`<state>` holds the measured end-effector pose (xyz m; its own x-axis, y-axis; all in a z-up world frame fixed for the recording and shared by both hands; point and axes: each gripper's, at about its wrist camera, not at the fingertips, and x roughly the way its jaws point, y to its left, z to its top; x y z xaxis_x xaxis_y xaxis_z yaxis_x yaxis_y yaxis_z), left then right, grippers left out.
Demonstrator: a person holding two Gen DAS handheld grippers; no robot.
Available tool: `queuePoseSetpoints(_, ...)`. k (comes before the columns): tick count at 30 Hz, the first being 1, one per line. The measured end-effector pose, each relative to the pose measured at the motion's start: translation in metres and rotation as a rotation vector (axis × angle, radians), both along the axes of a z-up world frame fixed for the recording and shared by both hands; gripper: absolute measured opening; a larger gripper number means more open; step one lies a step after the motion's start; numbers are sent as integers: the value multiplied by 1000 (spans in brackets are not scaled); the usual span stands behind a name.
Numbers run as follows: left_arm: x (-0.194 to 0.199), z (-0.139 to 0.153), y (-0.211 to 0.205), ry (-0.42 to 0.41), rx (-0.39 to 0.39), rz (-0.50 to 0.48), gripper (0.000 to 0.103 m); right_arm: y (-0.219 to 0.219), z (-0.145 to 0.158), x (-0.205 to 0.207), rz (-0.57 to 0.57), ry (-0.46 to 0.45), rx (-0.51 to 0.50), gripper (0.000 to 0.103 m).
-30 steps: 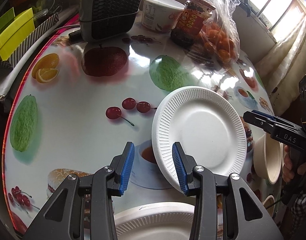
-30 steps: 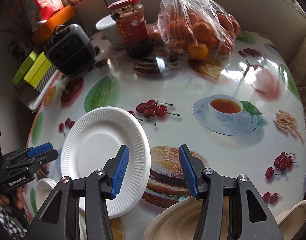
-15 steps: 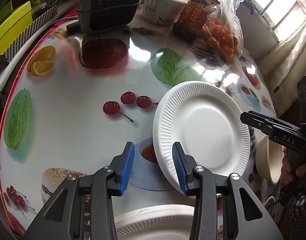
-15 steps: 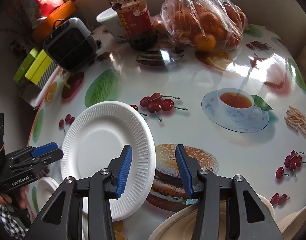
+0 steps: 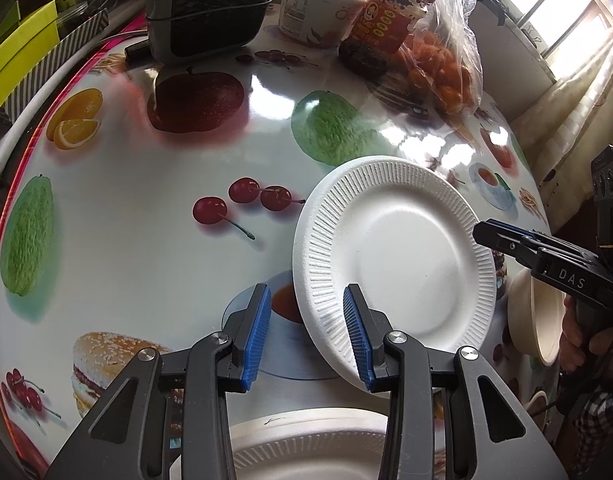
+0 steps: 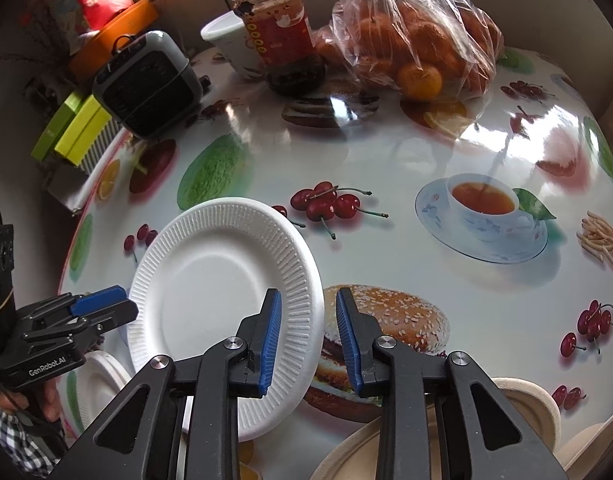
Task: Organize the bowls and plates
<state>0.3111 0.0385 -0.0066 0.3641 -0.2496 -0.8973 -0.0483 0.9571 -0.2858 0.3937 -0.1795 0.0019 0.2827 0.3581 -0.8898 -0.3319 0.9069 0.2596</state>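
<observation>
Straddling plate (image 6: 210, 288) rim: both grippers' fingers (image 6: 271, 336).

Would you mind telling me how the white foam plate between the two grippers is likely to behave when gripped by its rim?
The white foam plate looks thin and very light, so it should lift easily. Its ribbed rim probably flexes or dents under hard pinching. On the glossy tablecloth it may well slide when nudged.
</observation>
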Motion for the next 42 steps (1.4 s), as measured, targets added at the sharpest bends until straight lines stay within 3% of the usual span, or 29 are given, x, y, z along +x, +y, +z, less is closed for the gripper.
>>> queuePoseSetpoints(29, -1, 0, -4, -7, 21, -5, 18, 0, -3, 0, 1, 1, 2, 16)
queuePoseSetpoints(42, -1, -4, -1, -3, 3, 3, 18, -1, -4, 1, -1, 4, 5, 16)
